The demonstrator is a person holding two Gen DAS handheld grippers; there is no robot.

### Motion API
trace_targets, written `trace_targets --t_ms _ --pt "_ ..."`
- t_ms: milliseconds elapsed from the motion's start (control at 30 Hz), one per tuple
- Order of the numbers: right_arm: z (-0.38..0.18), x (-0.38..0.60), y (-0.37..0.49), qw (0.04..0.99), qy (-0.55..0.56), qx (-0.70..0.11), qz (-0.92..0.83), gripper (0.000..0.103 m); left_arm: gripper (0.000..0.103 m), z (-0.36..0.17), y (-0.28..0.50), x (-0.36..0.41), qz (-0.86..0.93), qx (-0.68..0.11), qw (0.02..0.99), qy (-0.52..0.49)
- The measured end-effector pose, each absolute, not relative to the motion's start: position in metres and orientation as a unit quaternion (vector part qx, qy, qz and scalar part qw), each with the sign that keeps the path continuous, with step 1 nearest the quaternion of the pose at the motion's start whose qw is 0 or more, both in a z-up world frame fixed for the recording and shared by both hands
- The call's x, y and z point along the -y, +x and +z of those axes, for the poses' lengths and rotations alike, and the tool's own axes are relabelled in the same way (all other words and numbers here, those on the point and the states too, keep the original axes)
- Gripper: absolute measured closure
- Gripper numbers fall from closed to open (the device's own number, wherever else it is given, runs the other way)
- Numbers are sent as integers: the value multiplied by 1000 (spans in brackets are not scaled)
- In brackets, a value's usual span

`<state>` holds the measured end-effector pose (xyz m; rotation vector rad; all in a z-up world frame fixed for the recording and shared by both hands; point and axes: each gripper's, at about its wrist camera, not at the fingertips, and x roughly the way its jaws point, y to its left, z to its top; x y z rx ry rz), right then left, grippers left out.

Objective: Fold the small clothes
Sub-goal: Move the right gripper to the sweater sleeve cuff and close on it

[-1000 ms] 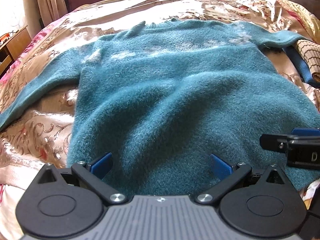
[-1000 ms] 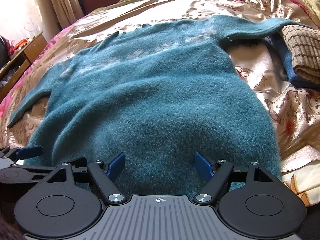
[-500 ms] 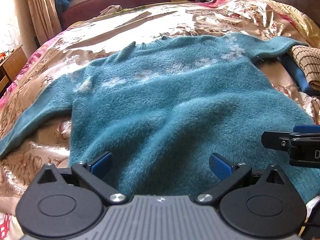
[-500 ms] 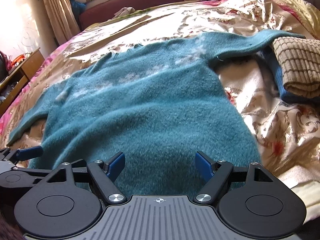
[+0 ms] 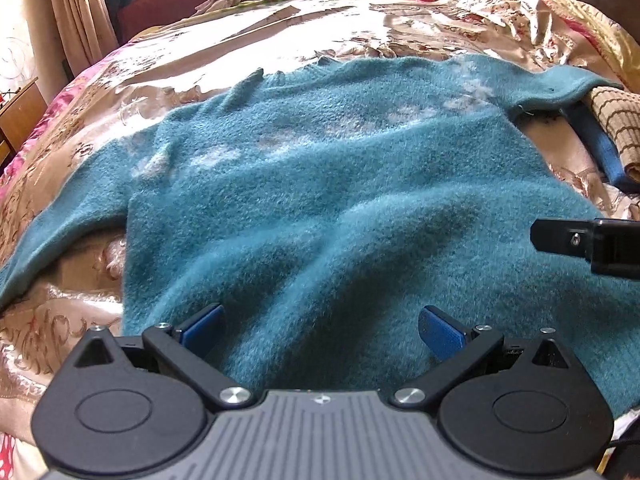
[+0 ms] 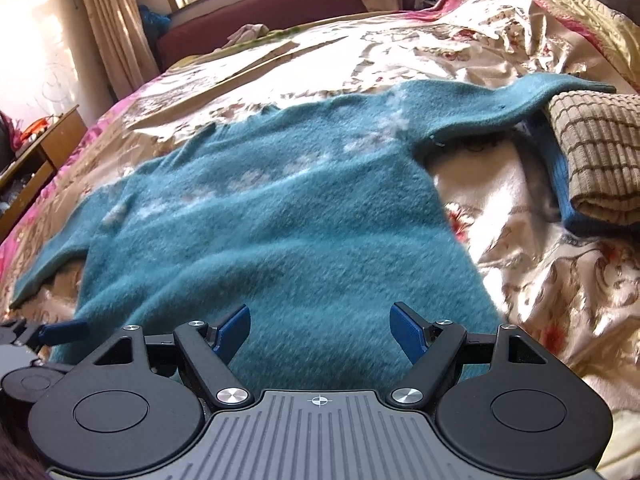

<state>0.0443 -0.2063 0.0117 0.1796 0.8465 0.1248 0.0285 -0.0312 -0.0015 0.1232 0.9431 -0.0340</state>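
A teal sweater (image 5: 320, 200) lay on the floral bedspread (image 6: 400, 48) near curtains (image 6: 108, 32), both the left gripper (image 5: 320, 332) and the right gripper (image 6: 320, 328) spread wide, grasping nothing.

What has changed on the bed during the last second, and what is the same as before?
Both cameras now see more of the bed and window, so the left gripper and right gripper seem to have risen or tilted up over the near hem of the teal sweater. Nothing was taken hold of or let go. Both stayed open, the sweater stayed spread flat, and its sleeve still rests on the folded checked cloth.
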Motion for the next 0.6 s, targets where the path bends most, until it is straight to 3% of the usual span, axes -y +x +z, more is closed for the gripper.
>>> trace_targets --t_ms 600 --pt "29 305 121 919 157 -361 -16 25 0 13 82 69 -53 -436 896 65"
